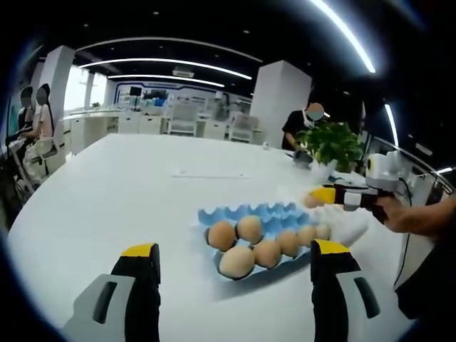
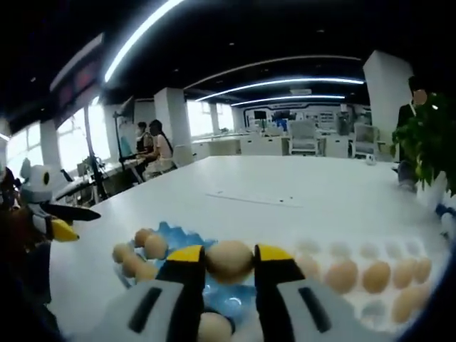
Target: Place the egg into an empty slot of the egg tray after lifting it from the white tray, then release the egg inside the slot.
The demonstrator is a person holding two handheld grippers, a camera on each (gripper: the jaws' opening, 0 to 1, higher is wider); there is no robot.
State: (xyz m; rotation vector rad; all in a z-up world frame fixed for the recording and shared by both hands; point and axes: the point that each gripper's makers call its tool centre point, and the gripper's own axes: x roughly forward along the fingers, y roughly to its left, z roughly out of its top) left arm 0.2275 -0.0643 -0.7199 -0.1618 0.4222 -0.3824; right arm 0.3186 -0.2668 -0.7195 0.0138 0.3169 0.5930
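Tan, smooth egg [image 2: 229, 260] sits pinched between yellow-tipped jaws of right gripper [image 2: 229, 265], held above blue egg tray [image 2: 171, 235]. Blue tray has brown eggs along its left side in right gripper view; slots under the held egg look free, tho partly hidden. White tray [image 2: 370, 274] just to the right w/ several eggs. Left gripper view: egg tray [image 1: 246, 214] mid-surface, white surface [image 1: 121, 192] wide open around it. Left gripper [image 1: 235, 267] jaws spread wide, holding nothing, short of the tray. Right gripper [image 1: 329, 197] appears at far right in that view, person's hand [image 1: 410, 214] behind it.
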